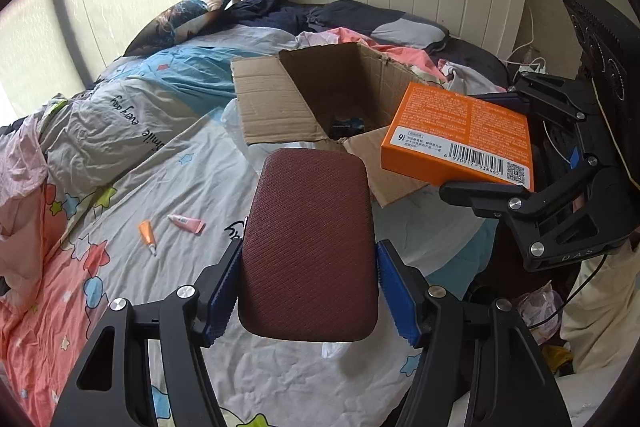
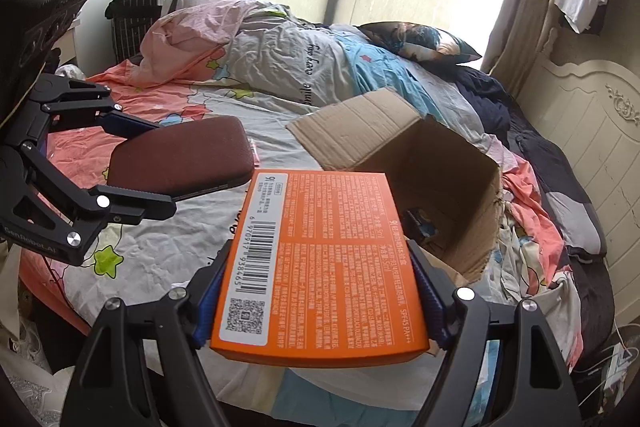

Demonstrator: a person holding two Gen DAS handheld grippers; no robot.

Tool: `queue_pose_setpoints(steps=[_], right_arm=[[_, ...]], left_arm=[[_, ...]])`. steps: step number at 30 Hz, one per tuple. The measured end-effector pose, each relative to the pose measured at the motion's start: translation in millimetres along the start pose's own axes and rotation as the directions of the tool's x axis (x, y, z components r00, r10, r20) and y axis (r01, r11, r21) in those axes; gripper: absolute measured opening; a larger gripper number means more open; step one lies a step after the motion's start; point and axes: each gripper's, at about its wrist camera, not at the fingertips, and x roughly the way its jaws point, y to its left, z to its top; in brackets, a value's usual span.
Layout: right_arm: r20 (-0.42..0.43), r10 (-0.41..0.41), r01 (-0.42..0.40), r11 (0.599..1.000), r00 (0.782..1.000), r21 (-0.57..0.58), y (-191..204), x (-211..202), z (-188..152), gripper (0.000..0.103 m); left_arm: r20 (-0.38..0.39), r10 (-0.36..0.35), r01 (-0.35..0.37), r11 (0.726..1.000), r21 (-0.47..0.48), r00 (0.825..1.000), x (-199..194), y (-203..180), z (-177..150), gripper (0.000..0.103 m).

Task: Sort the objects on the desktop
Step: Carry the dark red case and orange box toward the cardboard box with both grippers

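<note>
On the bed (image 1: 168,163), at 9 o'clock of the left gripper (image 1: 310,291), lie an orange tube (image 1: 147,231) and a pink tube (image 1: 187,223), not yet sorted. The left jaws are clamped on the maroon case (image 1: 310,247), held flat. At 12 o'clock the cardboard box (image 1: 340,95) stands open, probably to collect things. At 2 o'clock the right gripper (image 2: 316,303) clamps the orange box (image 2: 320,267) over the flap, ready to drop.

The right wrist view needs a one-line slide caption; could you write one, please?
Right gripper holds an orange box near an open cardboard box on the bed, left gripper holding a maroon case.
</note>
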Motion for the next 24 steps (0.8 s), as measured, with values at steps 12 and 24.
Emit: queue_pose_setpoints(steps=[12,24], right_arm=[[-0.031,-0.079,0.081,0.994,0.996,0.072,-61.2,12.9,-10.1,0.075],[-0.032,-0.067,0.071,0.988,0.997,0.14,-96.6,39.9,-7.2,0.075]], left_arm=[[0.025,-0.125,0.125,0.992,-0.002,0.992,43.4,-20.4,53.1,0.066],[0.03,-0.193,0.194,0.978,-0.08,0.981,85.2,-20.0,82.9,0.066]])
